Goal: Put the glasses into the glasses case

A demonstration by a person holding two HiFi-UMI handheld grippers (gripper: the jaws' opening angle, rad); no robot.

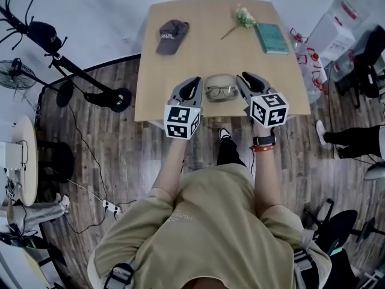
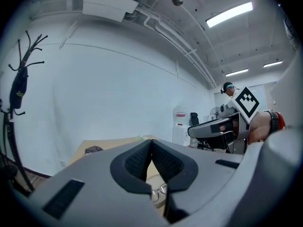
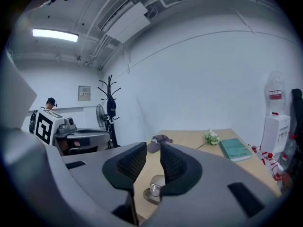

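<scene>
The glasses [image 1: 221,91] lie in an open tan case [image 1: 221,79] near the front edge of the wooden table [image 1: 198,59]. My left gripper [image 1: 197,80] hangs just left of the case, raised off the table, its jaws shut on nothing. My right gripper [image 1: 243,76] hangs just right of it, its jaws a narrow gap apart with nothing between them. Below the closed pads of the left gripper [image 2: 151,143], the left gripper view catches part of the glasses [image 2: 157,191]. Under the slightly parted right gripper [image 3: 153,148], the right gripper view shows one lens of the glasses [image 3: 155,189] in the case [image 3: 145,196].
A grey cap [image 1: 171,35] lies at the table's back left, a white flower [image 1: 242,18] and a teal book [image 1: 272,38] at the back right. A coat rack [image 1: 36,32] stands left, a water dispenser [image 1: 337,26] right. Someone's legs [image 1: 355,138] show at right.
</scene>
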